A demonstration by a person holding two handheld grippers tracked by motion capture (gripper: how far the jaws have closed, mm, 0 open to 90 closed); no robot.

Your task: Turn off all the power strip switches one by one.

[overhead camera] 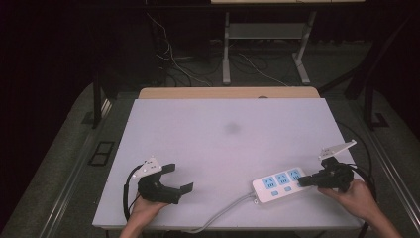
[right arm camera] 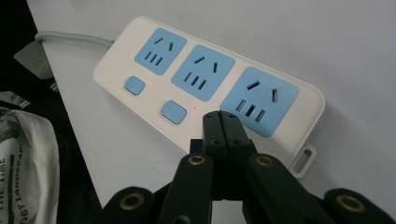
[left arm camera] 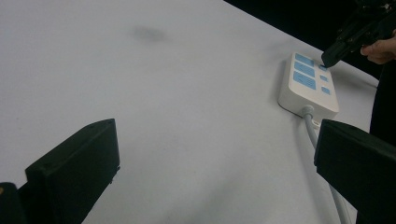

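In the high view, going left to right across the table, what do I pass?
Left tongs, open → grey cable → white power strip → right tongs, shut, tips over the strip's far-right end.

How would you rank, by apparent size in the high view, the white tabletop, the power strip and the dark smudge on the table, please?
1. white tabletop
2. power strip
3. dark smudge

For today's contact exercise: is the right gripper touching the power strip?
Cannot tell. In the right gripper view, the shut right gripper overlaps the power strip where a third button should be, hiding any contact or gap.
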